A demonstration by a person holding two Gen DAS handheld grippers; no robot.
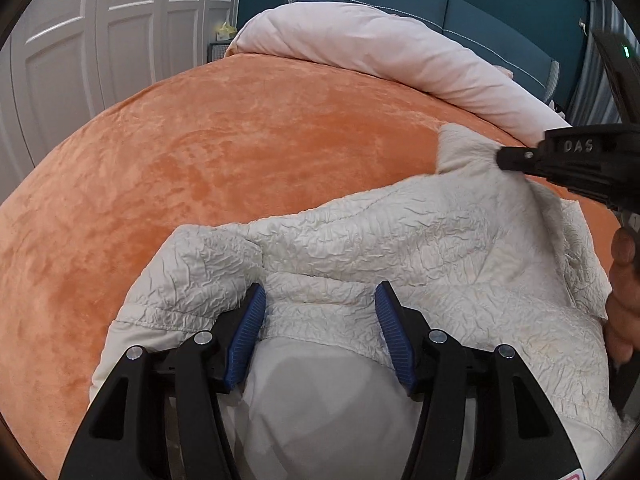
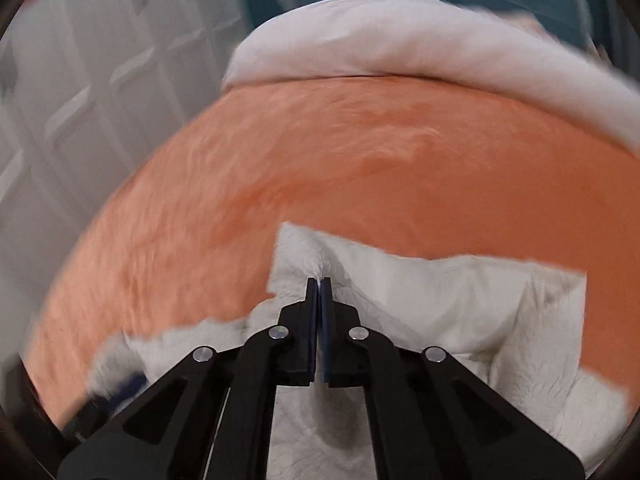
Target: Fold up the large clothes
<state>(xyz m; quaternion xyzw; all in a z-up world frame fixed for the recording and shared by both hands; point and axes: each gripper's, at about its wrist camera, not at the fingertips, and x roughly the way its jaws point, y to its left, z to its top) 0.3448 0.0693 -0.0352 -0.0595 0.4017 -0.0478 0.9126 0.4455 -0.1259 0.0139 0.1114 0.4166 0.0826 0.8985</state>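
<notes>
One pale duvet point(image 1: 360, 40), orange bedspread point(image 1: 200, 152), white wardrobe point(image 1: 100, 20)

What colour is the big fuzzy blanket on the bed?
Orange. The blanket shows best in the left wrist view.

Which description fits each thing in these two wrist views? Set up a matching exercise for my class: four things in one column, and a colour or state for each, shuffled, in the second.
Things:
1. left gripper
2. right gripper
3. bed cover
4. rolled duvet

Descriptions:
A. pale pink, lying along the far side of the bed
B. orange and plush
C. jaws apart, over the cream jacket
D. jaws closed on a corner of the cream jacket

Pairs: 1-C, 2-D, 3-B, 4-A
</notes>
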